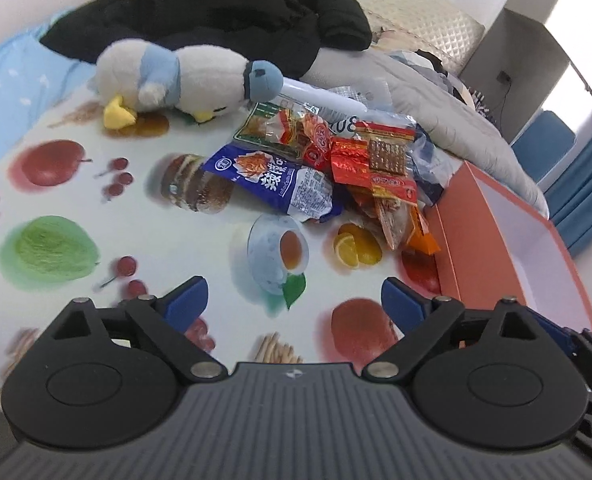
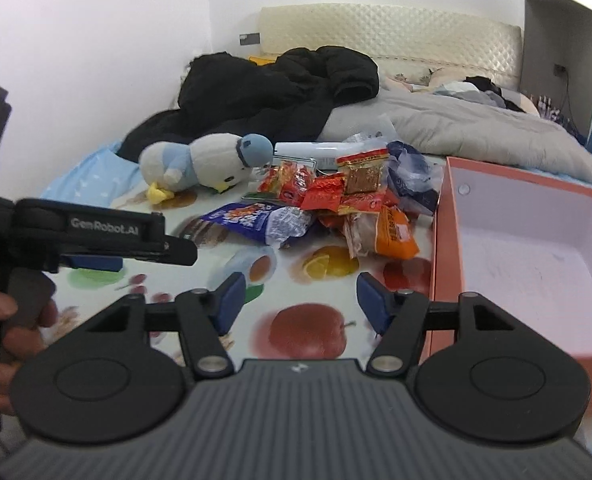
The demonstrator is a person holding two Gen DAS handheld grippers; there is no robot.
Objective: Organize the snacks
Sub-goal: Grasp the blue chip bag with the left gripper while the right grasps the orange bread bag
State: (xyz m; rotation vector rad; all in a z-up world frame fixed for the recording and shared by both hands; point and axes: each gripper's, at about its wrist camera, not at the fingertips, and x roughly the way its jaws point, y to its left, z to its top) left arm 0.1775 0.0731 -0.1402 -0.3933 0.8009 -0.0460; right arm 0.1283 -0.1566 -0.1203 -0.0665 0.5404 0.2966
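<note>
A heap of snack packets (image 1: 336,160) (image 2: 336,196) lies on a fruit-printed cloth (image 1: 96,208) spread over a bed. A blue packet (image 1: 276,184) (image 2: 256,220) lies at the heap's near left, and an orange packet (image 2: 396,236) at its near right. An orange box (image 1: 496,240) (image 2: 536,248) with a white inside stands open to the right of the heap. My left gripper (image 1: 294,300) hangs open over the cloth, short of the heap, nothing between its blue pads. My right gripper (image 2: 300,300) is open too, jaws narrower, nothing between them, beside the box's near left corner.
A white and blue plush bird (image 1: 168,76) (image 2: 204,160) lies behind the heap on the left. A black jacket (image 1: 216,12) (image 2: 276,84) and a grey quilt (image 2: 476,128) cover the bed beyond. A person's hand (image 2: 0,320) holds the other gripper at the right wrist view's left edge.
</note>
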